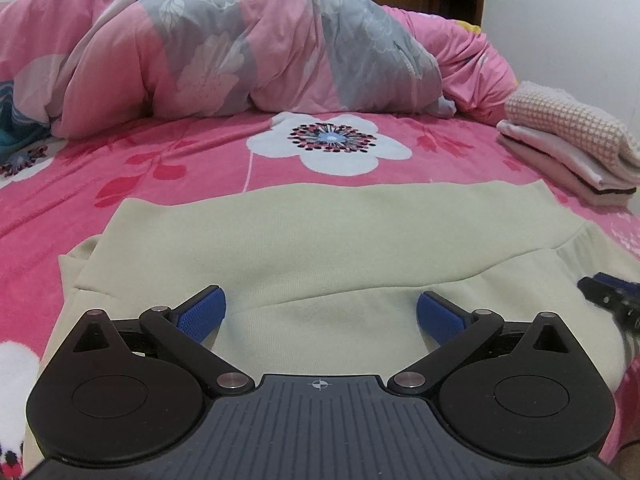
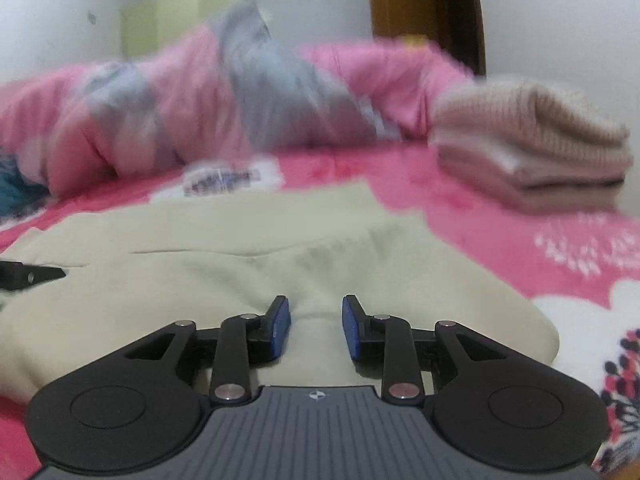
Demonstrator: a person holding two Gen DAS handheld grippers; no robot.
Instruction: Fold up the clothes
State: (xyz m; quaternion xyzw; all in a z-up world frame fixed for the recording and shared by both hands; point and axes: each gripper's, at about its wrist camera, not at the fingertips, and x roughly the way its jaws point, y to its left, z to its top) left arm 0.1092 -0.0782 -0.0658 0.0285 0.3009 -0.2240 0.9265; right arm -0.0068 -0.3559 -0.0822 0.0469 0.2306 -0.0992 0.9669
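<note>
Where cream garment (image 1: 328, 240) lies, folded stack (image 1: 568, 148) right, bunched duvet (image 1: 224, 48) behind.

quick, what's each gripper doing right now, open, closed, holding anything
Left gripper: wide open, holding nothing, over the beige garment.
Right gripper: partly open, gripping nothing, beige garment beneath.

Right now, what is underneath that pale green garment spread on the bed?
The pale green garment lies flat on the pink flowered bedsheet, which shows all around its edges. Whatever part of the sheet's pattern sits beneath the cloth is covered and cannot be seen.
</note>
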